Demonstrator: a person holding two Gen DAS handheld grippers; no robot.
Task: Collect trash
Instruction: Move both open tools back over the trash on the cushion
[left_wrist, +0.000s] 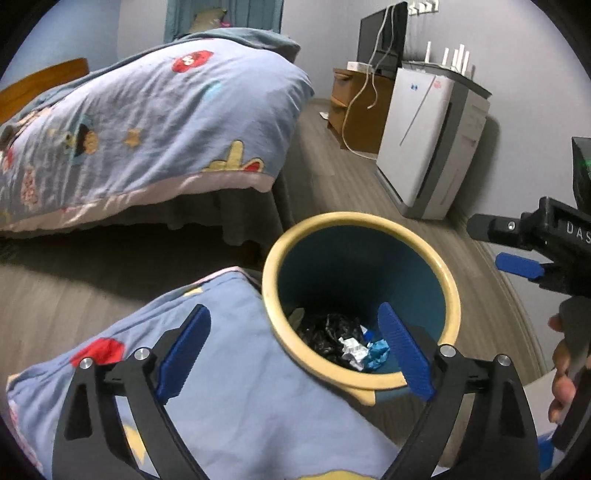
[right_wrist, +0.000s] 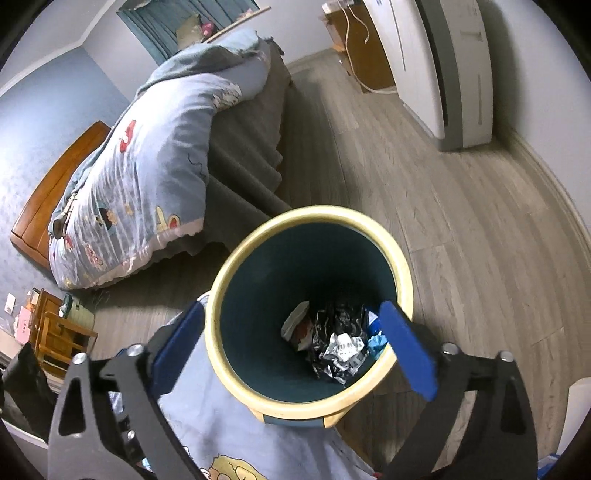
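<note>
Grey wood-plank flooring (right_wrist: 461, 229) carries a round teal wastebasket with a cream rim (right_wrist: 221, 280), crumpled silver, black and blue wrappers (right_wrist: 343, 350) lying at its bottom. Above it, left gripper (left_wrist: 295, 354) and right gripper (right_wrist: 295, 347) both stand spread wide, holding nothing.

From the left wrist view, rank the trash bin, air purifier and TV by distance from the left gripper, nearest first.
1. Trash bin, right under the open left gripper.
2. Air purifier, by the right wall.
3. TV, beyond it on the wooden cabinet.

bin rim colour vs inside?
The trash bin has a pale yellow rim and a dark teal inside; the right wrist view shows it best.
</note>
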